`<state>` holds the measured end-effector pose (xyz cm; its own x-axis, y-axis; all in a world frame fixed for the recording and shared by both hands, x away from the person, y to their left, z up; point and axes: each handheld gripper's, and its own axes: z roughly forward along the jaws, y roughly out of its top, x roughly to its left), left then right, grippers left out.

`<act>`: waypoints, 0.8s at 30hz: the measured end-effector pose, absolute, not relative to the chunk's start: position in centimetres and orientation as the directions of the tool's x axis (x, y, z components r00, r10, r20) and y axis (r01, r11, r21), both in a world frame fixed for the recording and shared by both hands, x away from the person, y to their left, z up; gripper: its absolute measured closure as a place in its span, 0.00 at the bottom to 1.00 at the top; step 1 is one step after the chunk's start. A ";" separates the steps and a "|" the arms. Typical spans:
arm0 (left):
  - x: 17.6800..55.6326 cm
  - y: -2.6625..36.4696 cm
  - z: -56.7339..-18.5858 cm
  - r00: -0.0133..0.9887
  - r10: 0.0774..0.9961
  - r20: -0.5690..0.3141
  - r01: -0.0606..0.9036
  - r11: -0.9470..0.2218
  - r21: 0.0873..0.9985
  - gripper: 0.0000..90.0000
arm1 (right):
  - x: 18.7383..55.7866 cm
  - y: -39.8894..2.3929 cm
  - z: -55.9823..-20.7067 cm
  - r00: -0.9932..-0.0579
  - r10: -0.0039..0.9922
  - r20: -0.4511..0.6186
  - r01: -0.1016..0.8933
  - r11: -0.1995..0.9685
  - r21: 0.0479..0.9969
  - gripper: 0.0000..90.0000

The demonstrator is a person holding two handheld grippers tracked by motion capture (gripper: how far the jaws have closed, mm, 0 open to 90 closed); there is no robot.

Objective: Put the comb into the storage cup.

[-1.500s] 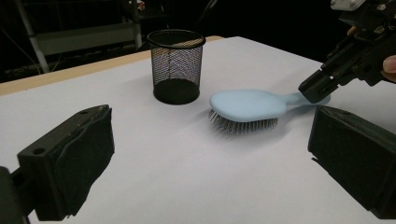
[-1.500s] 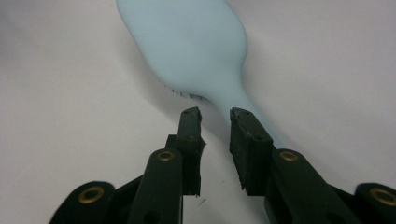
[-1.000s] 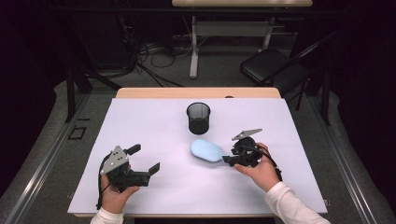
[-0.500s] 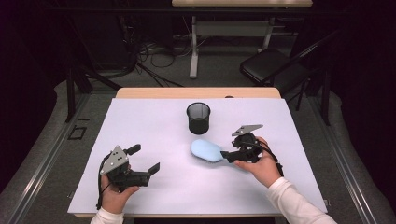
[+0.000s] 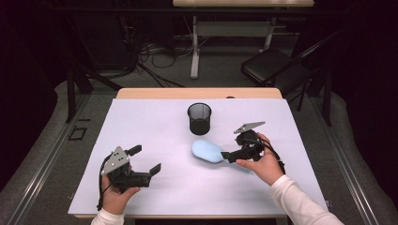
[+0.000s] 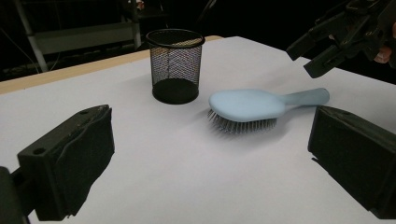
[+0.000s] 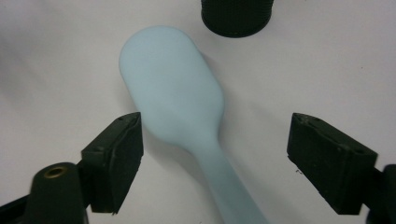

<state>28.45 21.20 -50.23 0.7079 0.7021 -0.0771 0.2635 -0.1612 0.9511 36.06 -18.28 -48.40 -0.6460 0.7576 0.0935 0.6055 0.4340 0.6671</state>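
A light blue hairbrush point(image 5: 206, 151) lies bristles down on the white table point(image 5: 155, 126), its handle pointing right. My right gripper point(image 5: 233, 149) hovers over that handle. Its jaws have just been opening and stand wide on either side of the handle without touching it, as the right gripper view shows the brush point(image 7: 173, 88) between the pads point(image 7: 114, 158). My left gripper point(image 5: 146, 159) rests at the front left, open and with nothing in it. From the left gripper view the brush point(image 6: 247, 103) lies ahead with the right gripper point(image 6: 313, 51) above its handle.
A black mesh pen cup point(image 5: 199, 118) stands upright just behind the brush head; it also appears in the left gripper view point(image 6: 176, 65) and at the top of the right gripper view point(image 7: 236, 18). A folding chair point(image 5: 277, 70) and cables lie beyond the table's far edge.
The right gripper's jaws have spread apart over the brush handle and the hand has lifted slightly. The brush and the left gripper have stayed where they were.
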 end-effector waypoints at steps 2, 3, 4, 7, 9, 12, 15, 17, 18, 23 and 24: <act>28.4 21.2 -50.2 0.707 0.703 -0.077 0.262 -0.160 0.952 0.01 | 36.2 -18.3 -48.5 -0.643 0.760 0.091 0.611 0.438 0.659 0.16; 28.4 21.2 -50.2 0.708 0.702 -0.077 0.264 -0.161 0.951 0.01 | 36.2 -18.3 -48.5 -0.641 0.762 0.094 0.616 0.437 0.656 0.15; 28.5 21.2 -50.2 0.709 0.701 -0.078 0.264 -0.161 0.951 0.01 | 36.3 -18.3 -48.5 -0.642 0.761 0.093 0.616 0.440 0.654 0.13; 28.5 21.2 -50.3 0.709 0.701 -0.077 0.264 -0.162 0.951 0.01 | 36.6 -18.3 -48.5 -0.641 0.760 0.108 0.631 0.442 0.638 0.05; 28.5 21.2 -50.2 0.709 0.701 -0.077 0.263 -0.162 0.951 0.01 | 36.7 -18.3 -48.5 -0.648 0.754 0.106 0.630 0.452 0.632 0.02; 28.5 21.2 -50.3 0.708 0.702 -0.077 0.263 -0.161 0.951 0.01 | 36.7 -18.1 -48.4 -0.656 0.746 0.110 0.629 0.460 0.627 0.00; 28.5 21.2 -50.3 0.709 0.701 -0.077 0.264 -0.162 0.951 0.01 | 36.8 -18.0 -48.3 -0.669 0.738 0.089 0.620 0.489 0.613 0.00; 28.5 21.2 -50.3 0.709 0.701 -0.077 0.263 -0.162 0.951 0.01 | 36.8 -17.9 -48.2 -0.672 0.735 0.088 0.622 0.496 0.606 0.00; 28.5 21.2 -50.3 0.709 0.701 -0.077 0.264 -0.162 0.951 0.01 | 36.9 -17.8 -48.2 -0.670 0.738 0.084 0.623 0.498 0.603 0.00; 28.5 21.3 -50.3 0.710 0.700 -0.079 0.265 -0.161 0.951 0.01 | 37.2 -17.7 -47.9 -0.691 0.720 0.065 0.605 0.526 0.598 0.00; 28.5 21.3 -50.3 0.710 0.700 -0.080 0.266 -0.161 0.951 0.01 | 37.2 -17.7 -47.8 -0.691 0.720 0.064 0.606 0.528 0.595 0.00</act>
